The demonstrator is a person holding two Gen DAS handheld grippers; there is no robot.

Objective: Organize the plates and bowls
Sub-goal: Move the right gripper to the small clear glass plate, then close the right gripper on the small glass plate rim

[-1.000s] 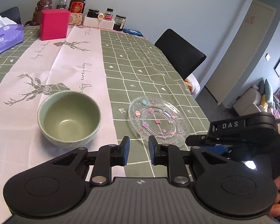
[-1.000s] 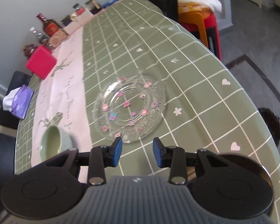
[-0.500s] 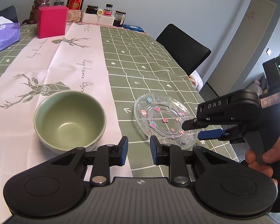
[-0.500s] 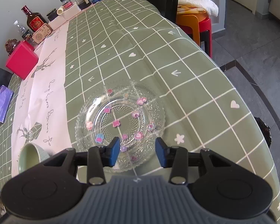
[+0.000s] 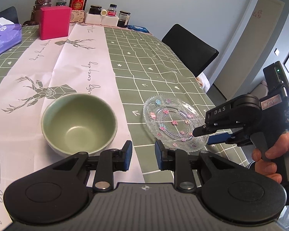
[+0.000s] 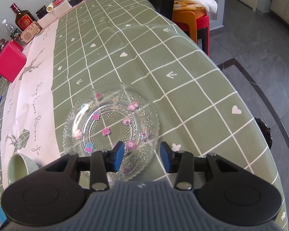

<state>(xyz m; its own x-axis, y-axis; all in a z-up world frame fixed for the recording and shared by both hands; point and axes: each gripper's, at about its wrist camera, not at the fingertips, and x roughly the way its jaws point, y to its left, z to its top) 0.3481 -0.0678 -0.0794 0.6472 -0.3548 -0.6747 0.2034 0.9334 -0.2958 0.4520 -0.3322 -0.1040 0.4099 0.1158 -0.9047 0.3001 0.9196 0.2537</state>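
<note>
Right claw (image 6: 142,155): jaws apart and just closing, straddling the near rim of the plate, pads not seen pressing on it.
Glass plate (image 6: 109,123): clear, pink flower dots, flat on the counter (image 6: 183,88).
Green bowl (image 6: 19,165): lower left, on the pale runner (image 6: 36,88).
Far end: red box (image 6: 8,64), bottle (image 6: 24,20), jars.
Beyond counter: orange and red stools (image 6: 194,21), grey floor.
</note>
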